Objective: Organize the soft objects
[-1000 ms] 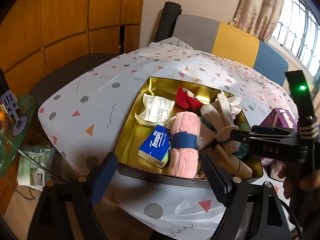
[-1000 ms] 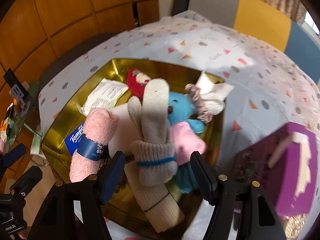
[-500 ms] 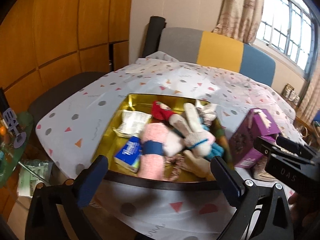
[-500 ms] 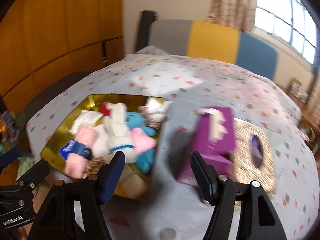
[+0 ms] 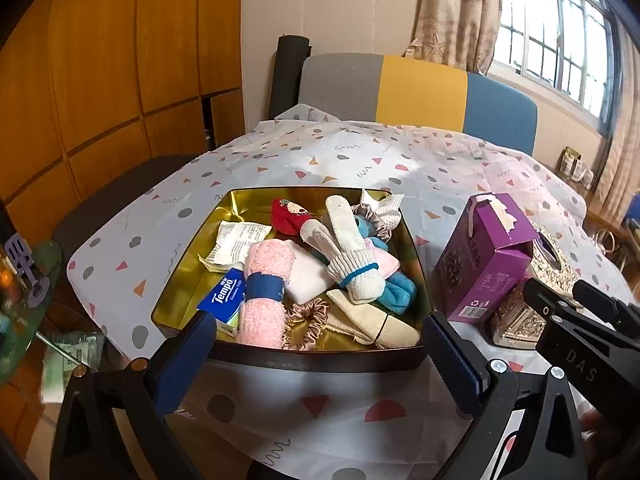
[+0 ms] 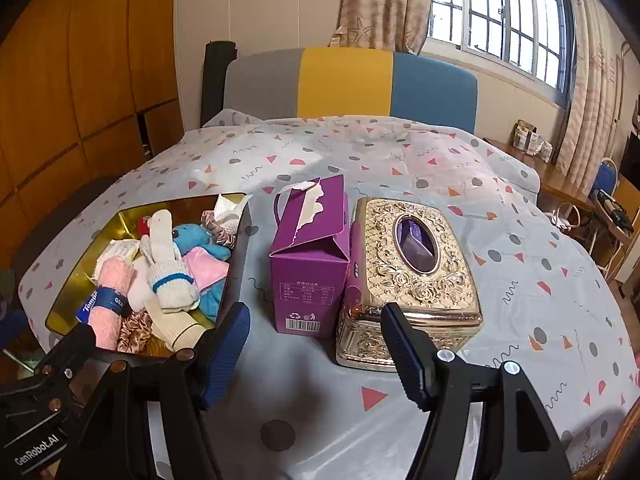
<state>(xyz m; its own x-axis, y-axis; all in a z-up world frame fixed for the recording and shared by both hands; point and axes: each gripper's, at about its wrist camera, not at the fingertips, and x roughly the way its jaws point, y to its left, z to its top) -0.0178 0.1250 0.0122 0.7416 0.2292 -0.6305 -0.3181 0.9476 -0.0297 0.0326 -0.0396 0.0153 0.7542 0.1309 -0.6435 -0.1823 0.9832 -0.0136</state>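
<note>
Gold-lined and dark-rimmed, the tin (image 5: 188, 256) sat at centre frame in the left wrist view, on the patterned cloth of the worktop (image 5: 352, 160). It held the soft objects in a loose heap: a rolled pink towel (image 5: 262, 292) with a blue band lay at lower left of the tin, touching a blue tissue pack (image 5: 225, 295). A white glove (image 5: 352, 256) lay across the heap at centre, over a blue plush toy (image 6: 196, 237) and a pink cloth (image 6: 208, 270). A red plush (image 5: 289, 214) lay toward the tin's far wall, and a satin scrunchie (image 5: 308, 316) lay near the front wall beside a beige sock (image 5: 376, 318).

My left tool (image 5: 320, 350) hovered just in front of the tin's near rim, jaws wide apart and holding nothing. My right tool (image 6: 314, 350) was likewise spread and empty, low at centre in the right wrist view. Beyond it stood a purple carton (image 6: 310, 256), touching a gold tissue box (image 6: 412, 276) on its right side.
</note>
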